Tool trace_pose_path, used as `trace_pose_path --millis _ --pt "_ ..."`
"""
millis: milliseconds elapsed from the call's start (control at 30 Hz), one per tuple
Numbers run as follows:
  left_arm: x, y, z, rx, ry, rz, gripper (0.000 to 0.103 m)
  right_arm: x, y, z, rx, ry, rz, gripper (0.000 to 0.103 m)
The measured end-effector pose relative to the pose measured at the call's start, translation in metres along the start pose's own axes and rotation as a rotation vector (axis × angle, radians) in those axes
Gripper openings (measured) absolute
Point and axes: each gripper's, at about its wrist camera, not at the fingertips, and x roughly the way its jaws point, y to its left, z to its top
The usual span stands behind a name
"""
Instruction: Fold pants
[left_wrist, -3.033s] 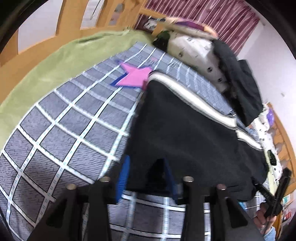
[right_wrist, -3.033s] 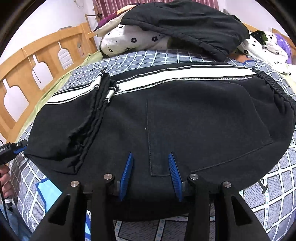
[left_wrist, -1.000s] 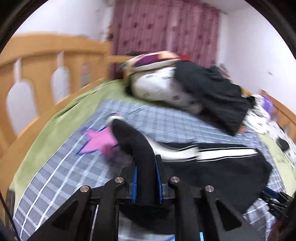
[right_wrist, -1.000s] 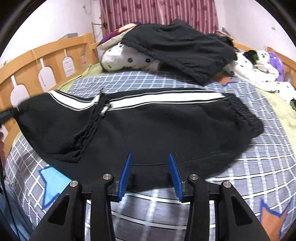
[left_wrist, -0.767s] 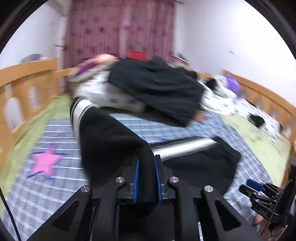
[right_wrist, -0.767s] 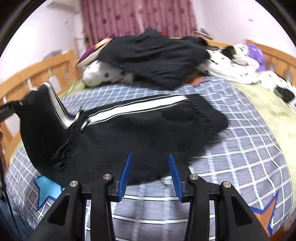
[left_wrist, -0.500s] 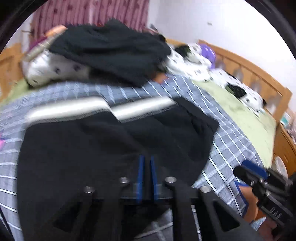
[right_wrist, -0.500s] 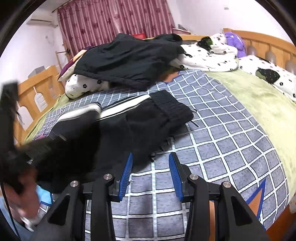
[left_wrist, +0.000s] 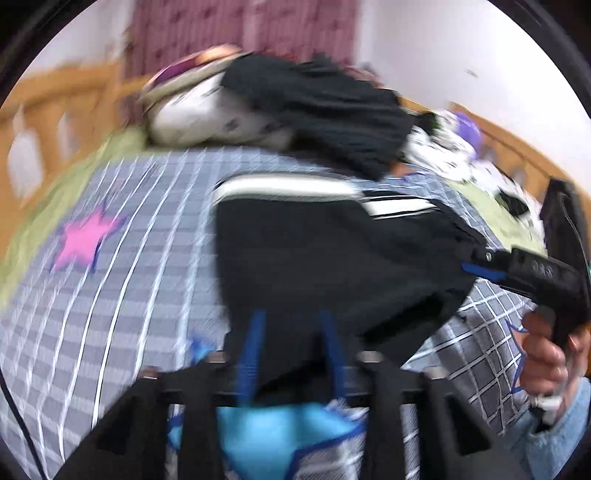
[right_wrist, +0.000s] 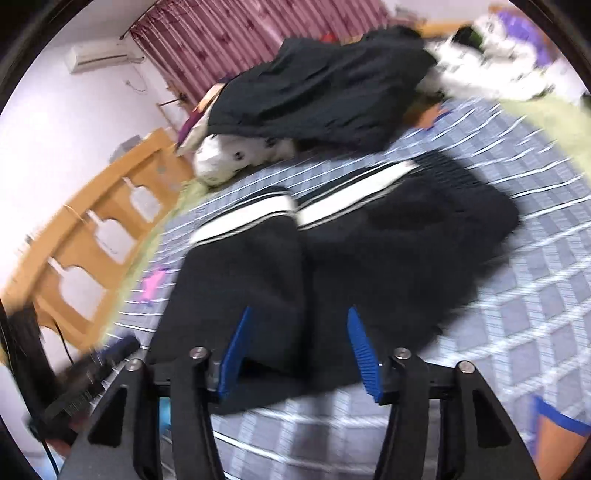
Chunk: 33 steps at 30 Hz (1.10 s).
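my left gripper (left_wrist: 291, 347) was clamped on a raised black pant leg a second ago; its jaws have just been opening and now stand apart, with the fabric edge lying loose between them. the pants (right_wrist: 332, 258) are now doubled over, the left leg laid on top of the waist half, white side stripes (right_wrist: 354, 195) toward the far edge of the bed (right_wrist: 535, 295). the whole bundle sits mid-bed on the grey checked sheet, short of the pillow pile (right_wrist: 236, 162) at the far end. my right gripper (right_wrist: 301, 350) has also just been widening its jaws, and they hover apart over the near edge of the pants, pads clear. in the left view it shows at the right edge (left_wrist: 480, 267), with pale writing on its black body too blurred to read.
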Motion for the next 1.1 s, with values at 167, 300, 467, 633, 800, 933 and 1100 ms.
trace_pose_path --millis 167,300,467,633,800,933,1100 --pt "0.019 0.037 -0.038 -0.159 0.061 -0.038 0.054 0.065 -0.005 0.019 0.042 0.155 0.004 0.055" --pt "0.043 0.031 -0.046 -0.194 0.072 -0.058 0.054 0.105 -0.008 0.013 0.059 0.265 0.082 0.055" --pt "0.062 0.003 -0.047 -0.084 0.061 0.003 0.054 0.11 0.004 0.019 -0.045 0.264 0.072 0.015" --pt "0.056 -0.02 -0.042 -0.001 0.05 0.01 0.048 0.048 0.01 0.051 -0.068 0.026 0.113 0.011" --pt "0.045 -0.043 -0.029 0.037 0.013 -0.063 0.048 -0.024 -0.004 0.075 -0.198 -0.169 -0.015 0.011" --pt "0.058 -0.065 -0.027 0.077 0.04 -0.102 0.05 -0.037 -0.058 0.069 -0.151 -0.193 -0.197 0.011" --pt "0.067 -0.082 -0.038 0.14 0.046 0.006 0.022 -0.004 -0.106 0.047 -0.081 -0.071 -0.309 0.011"
